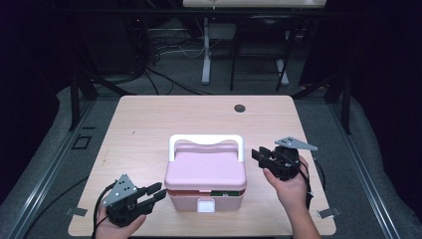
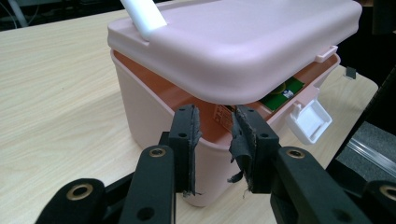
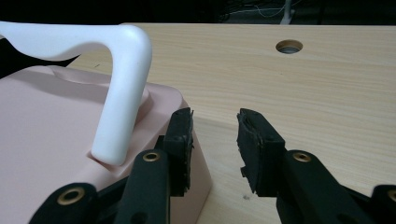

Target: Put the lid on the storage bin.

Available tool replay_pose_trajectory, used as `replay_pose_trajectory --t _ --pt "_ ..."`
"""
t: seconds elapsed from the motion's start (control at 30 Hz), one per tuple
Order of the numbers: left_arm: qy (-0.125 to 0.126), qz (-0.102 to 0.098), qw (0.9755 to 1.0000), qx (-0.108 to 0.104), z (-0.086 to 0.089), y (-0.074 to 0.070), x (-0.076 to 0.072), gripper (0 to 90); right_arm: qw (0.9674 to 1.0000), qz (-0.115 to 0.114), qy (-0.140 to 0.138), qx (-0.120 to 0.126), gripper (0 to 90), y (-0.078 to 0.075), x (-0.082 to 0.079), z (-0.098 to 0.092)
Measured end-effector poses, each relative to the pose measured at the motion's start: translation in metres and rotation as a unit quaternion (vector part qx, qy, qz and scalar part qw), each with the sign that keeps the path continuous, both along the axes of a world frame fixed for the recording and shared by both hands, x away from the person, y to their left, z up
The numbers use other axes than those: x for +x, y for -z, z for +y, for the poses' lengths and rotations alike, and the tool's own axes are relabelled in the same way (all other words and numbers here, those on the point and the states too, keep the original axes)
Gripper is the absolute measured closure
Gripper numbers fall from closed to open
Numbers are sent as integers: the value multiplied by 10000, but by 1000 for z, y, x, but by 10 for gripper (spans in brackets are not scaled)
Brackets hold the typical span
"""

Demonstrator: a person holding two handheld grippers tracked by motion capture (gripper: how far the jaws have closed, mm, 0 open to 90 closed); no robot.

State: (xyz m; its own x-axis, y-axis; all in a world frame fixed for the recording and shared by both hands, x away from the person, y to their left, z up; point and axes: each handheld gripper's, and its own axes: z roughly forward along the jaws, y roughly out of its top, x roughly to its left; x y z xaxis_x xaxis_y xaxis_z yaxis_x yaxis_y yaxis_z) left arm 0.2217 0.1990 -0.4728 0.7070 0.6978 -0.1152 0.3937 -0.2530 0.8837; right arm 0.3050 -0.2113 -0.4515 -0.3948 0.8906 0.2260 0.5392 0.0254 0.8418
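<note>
Flanking a pink box, left gripper and right gripper both parted, lid ajar in left gripper view

A lab: dark curtains, floor cables, metal framing around a table.

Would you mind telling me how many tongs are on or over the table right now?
2. The left tongs are near the front-left corner of the pink box, the right tongs by its right side near the white handle. Both are open, holding nothing.
</note>
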Motion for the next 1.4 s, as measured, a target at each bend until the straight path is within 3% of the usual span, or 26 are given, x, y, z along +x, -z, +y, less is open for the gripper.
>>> replay_pose_trajectory --t 0.77,0.8,0.83,1.0,1.4 --pt "41 218 9997 131 0 13 -1 694 10000 -19 16 -11 652 3 2 1" --pt "41 241 9996 148 0 14 -1 694 9998 136 -42 -106 651 1 0 -1" --pt "39 253 9995 158 0 15 -1 694 10000 23 -6 -37 651 2 1 0" --pt "16 201 9998 53 1 14 -1 692 10000 27 4 -26 651 3 2 0" --pt "-141 206 9997 26 7 17 2 655 10000 29 22 -32 635 4 2 -1"
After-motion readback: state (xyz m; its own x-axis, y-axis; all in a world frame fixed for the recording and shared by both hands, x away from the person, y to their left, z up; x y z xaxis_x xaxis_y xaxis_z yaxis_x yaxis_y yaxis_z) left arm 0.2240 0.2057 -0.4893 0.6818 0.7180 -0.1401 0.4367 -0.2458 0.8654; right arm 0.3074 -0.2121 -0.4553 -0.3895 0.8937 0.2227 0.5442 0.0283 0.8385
